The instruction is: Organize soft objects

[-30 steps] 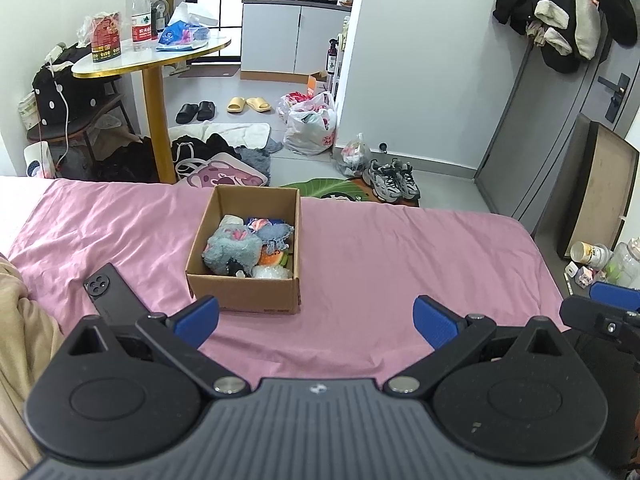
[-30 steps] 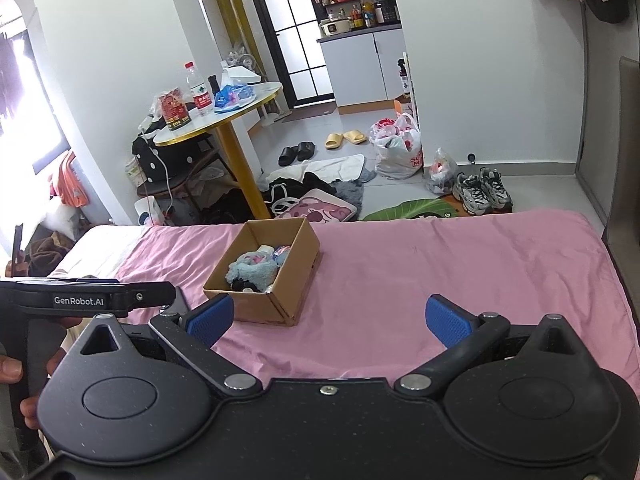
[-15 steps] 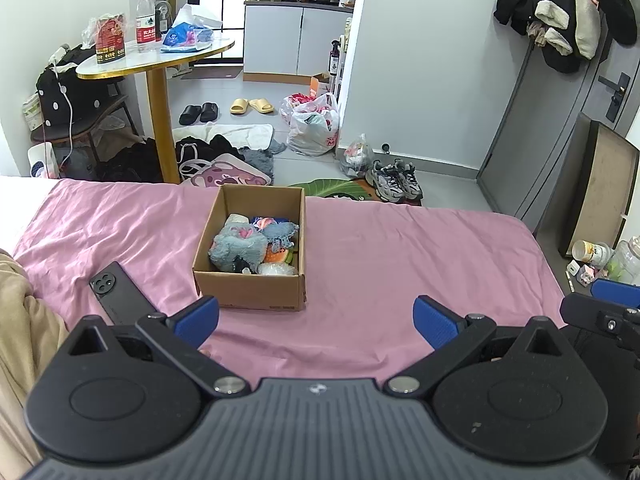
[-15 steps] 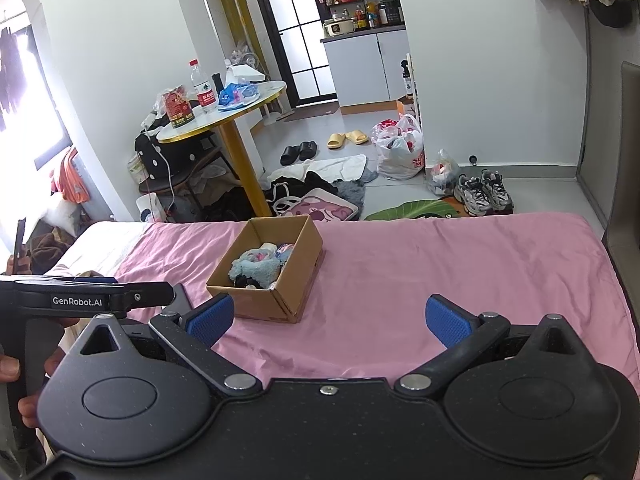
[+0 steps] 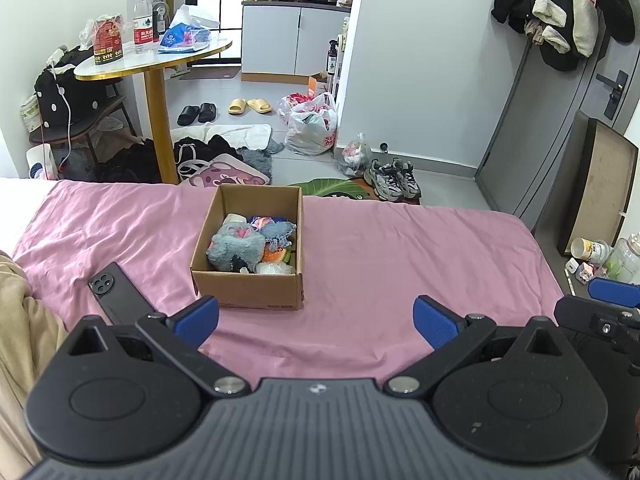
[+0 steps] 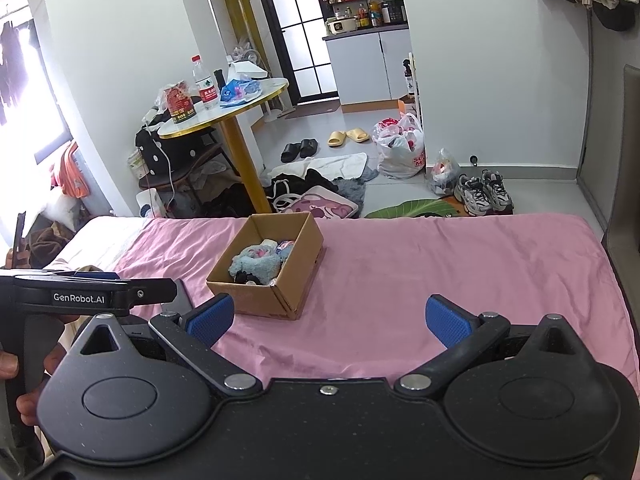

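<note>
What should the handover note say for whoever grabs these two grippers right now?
Left gripper: open, empty, above the pink sheet.
Right gripper: open, empty, also above the sheet.
Cardboard box: stands mid-bed, ahead of both grippers; soft items are piled inside, with a grey-blue plush on top.
Black phone: lies on the sheet left of the box, not part of the job.
Done: no soft items lie loose on the sheet.
Left: nothing gripped yet; sorting the box's contents likely remains.

Both grippers' fingers (image 5: 196,316) wide apart
</note>
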`<state>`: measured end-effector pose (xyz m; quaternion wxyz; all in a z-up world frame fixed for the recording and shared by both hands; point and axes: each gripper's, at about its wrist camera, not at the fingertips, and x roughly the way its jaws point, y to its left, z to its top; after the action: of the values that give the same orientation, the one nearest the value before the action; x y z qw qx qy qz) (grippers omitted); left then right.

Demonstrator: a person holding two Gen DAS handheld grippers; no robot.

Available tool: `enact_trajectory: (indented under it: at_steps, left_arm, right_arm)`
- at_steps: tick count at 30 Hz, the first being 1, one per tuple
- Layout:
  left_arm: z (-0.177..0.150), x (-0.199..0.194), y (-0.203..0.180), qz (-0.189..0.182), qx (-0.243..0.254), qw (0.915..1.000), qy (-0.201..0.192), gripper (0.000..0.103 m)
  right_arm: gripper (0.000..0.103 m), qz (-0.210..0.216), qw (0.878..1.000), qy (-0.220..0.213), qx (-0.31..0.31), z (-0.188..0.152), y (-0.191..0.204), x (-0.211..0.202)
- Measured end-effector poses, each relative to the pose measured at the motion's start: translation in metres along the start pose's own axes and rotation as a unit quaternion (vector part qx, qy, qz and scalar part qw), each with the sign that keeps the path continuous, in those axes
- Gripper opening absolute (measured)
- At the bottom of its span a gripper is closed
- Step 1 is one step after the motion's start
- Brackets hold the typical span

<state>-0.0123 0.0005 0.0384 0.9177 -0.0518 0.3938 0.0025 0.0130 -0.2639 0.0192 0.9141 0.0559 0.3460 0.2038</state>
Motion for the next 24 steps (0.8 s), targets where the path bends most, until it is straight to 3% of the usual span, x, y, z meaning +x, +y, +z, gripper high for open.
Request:
enact_trajectory:
  at_steps: [24]
  left_arm:
    - [-0.0004,-0.0009,-0.0026,0.0,0.005,1.0,0.0,0.103]
  right_arm:
    - [0.103,-0.002,1.0,-0.002,-0.001,-0.0002,-0.0014,-0.0002]
